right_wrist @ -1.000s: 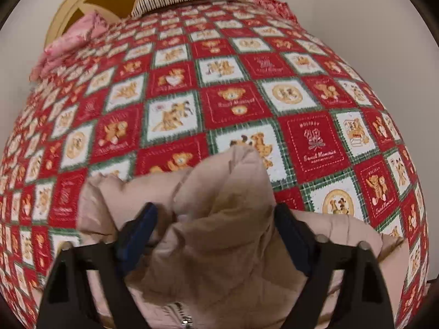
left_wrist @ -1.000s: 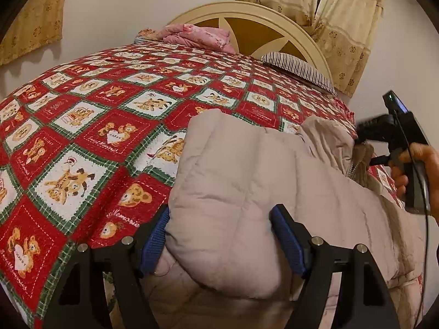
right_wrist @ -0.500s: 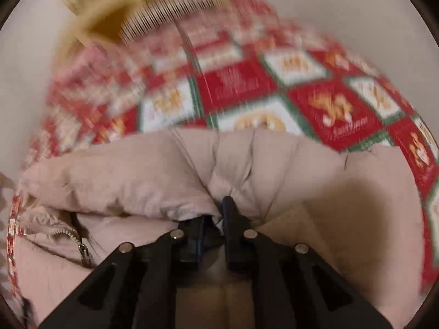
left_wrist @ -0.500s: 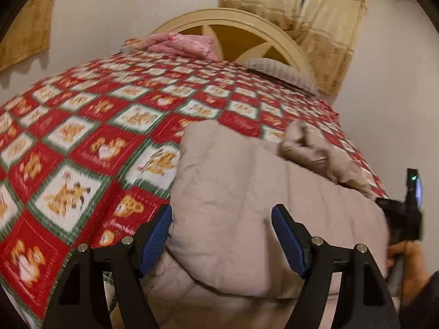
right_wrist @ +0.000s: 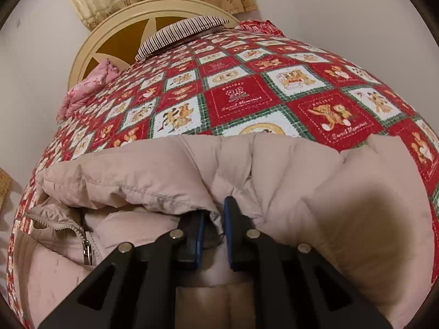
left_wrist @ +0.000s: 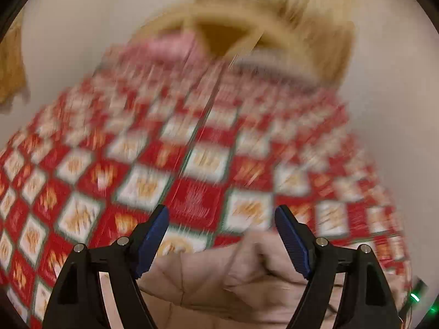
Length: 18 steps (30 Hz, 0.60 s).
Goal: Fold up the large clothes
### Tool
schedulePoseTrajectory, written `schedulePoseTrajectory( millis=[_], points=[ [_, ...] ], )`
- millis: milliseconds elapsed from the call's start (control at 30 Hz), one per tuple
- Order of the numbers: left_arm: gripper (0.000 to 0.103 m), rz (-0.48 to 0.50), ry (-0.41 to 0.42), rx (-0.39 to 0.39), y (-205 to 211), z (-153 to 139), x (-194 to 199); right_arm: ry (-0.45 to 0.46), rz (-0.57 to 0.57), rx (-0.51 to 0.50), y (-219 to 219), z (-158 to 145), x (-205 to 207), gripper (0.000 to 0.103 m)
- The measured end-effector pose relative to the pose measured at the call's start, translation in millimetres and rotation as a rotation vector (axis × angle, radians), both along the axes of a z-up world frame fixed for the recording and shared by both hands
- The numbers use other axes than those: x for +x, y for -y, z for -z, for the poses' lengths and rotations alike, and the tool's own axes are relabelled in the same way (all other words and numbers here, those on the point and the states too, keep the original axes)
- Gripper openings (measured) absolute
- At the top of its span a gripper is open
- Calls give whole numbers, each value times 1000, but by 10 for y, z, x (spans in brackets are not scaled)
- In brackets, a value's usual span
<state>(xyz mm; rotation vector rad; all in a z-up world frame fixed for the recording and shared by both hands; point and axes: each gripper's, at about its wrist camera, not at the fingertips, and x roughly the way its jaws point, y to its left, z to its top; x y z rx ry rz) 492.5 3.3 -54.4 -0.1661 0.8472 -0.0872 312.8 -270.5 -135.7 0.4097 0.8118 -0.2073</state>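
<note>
Left wrist view: left claw (left_wrist: pixel 221 235) is spreading wider and holds nothing; the beige padded jacket (left_wrist: pixel 219 282) lies low between its fingers on the quilted bed (left_wrist: pixel 192 164); the picture is blurred.
Right wrist view: right claw (right_wrist: pixel 213 224) is pinched narrow on a fold of the jacket (right_wrist: pixel 301 181) near its zipper (right_wrist: pixel 87 249).
Risk: with one pinch only, the slick puffy fabric could slip out, or the free side sag and skew the fold.

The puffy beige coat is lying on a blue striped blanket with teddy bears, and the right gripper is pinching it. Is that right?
Not quite. The blanket is red, white and green checks with teddy bears, not blue stripes, as the right wrist view shows. The rest holds: the beige coat lies on it, and the right gripper pinches a fold.
</note>
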Motion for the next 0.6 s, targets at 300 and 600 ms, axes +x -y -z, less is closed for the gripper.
schedulePoseTrajectory(
  millis=[300,600],
  points=[
    [28,106,-117,-33,103,775,-436,26,-2,61,73,19,-23,14],
    [31,85,-1,45,159,931,-521,195,105,71,110,-375,-427,60]
  ],
)
